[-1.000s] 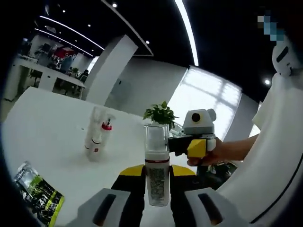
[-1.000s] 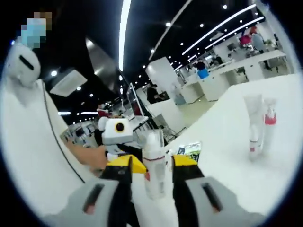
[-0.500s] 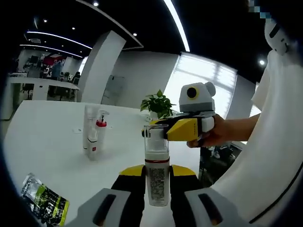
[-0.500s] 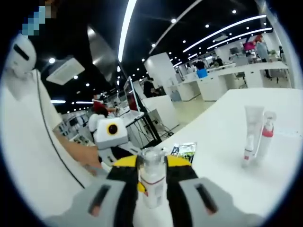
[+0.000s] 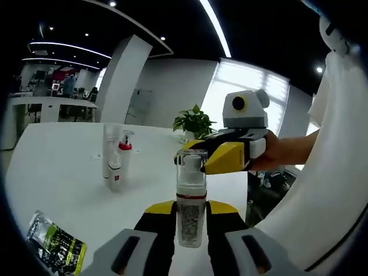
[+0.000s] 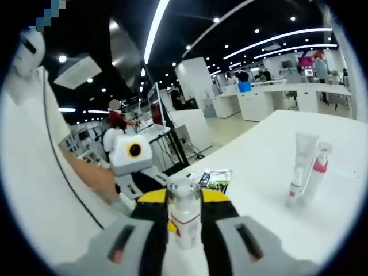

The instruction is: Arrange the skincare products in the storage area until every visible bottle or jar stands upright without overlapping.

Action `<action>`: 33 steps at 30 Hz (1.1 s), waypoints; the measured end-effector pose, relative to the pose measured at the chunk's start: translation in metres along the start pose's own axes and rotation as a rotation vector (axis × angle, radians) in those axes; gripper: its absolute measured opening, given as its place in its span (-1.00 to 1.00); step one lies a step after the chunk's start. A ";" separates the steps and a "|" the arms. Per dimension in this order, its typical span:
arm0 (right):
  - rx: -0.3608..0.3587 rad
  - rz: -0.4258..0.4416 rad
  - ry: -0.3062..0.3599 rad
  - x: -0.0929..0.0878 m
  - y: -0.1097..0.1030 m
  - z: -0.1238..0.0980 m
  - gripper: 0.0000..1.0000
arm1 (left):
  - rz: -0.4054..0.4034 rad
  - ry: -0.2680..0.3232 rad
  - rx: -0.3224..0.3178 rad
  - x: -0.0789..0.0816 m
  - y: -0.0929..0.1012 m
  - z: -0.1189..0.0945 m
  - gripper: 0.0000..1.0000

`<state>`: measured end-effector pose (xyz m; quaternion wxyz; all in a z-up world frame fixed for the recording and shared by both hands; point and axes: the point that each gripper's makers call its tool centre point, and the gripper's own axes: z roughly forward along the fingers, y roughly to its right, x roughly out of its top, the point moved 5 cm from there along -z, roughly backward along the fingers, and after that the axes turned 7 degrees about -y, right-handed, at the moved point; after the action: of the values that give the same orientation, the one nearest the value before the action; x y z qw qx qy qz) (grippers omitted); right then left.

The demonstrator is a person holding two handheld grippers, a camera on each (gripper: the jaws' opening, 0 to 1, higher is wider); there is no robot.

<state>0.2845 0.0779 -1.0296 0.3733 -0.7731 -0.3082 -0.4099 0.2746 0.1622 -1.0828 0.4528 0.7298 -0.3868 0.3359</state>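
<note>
While the pump bottle (image 5: 191, 204) stands gripped between the left tongs (image 5: 190, 214), the right tongs (image 5: 198, 157) clasp its cap.

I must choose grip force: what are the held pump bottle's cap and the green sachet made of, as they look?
The pump bottle has a clear cap, probably hard plastic: the pump shows through it. The sachet looks like glossy foil or film, since it glints and wrinkles.

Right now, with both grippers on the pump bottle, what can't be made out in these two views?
- Pump bottle: label print too small, left gripper view; base hidden between the jaws.
- Sachet: cut off by the rim, left gripper view; its print is blurred.
- Tube and red-collared bottle: blurred in the right gripper view, labels unreadable.
- Right gripper: one jaw hidden behind the bottle's cap.
</note>
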 end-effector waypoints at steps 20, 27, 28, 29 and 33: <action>-0.242 -0.030 0.001 -0.019 0.087 -0.008 -0.64 | -0.087 0.008 0.096 -0.011 -0.033 -0.014 -0.58; -0.325 -0.060 0.002 -0.027 0.125 -0.013 -0.64 | -0.125 0.014 0.120 -0.012 -0.041 -0.016 -0.58; -0.337 -0.062 0.000 -0.028 0.130 -0.014 -0.64 | -0.128 0.019 0.119 -0.011 -0.041 -0.016 -0.58; -0.354 -0.066 0.004 -0.029 0.137 -0.015 -0.64 | -0.128 0.020 0.118 -0.010 -0.042 -0.016 -0.58; -0.386 -0.071 0.018 -0.032 0.154 -0.017 -0.64 | -0.133 0.008 0.135 -0.012 -0.050 -0.016 -0.58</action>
<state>0.3830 -0.0237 -1.1011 0.2064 -0.8152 -0.2475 -0.4813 0.3095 0.1950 -1.1072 0.4251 0.7814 -0.3123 0.3333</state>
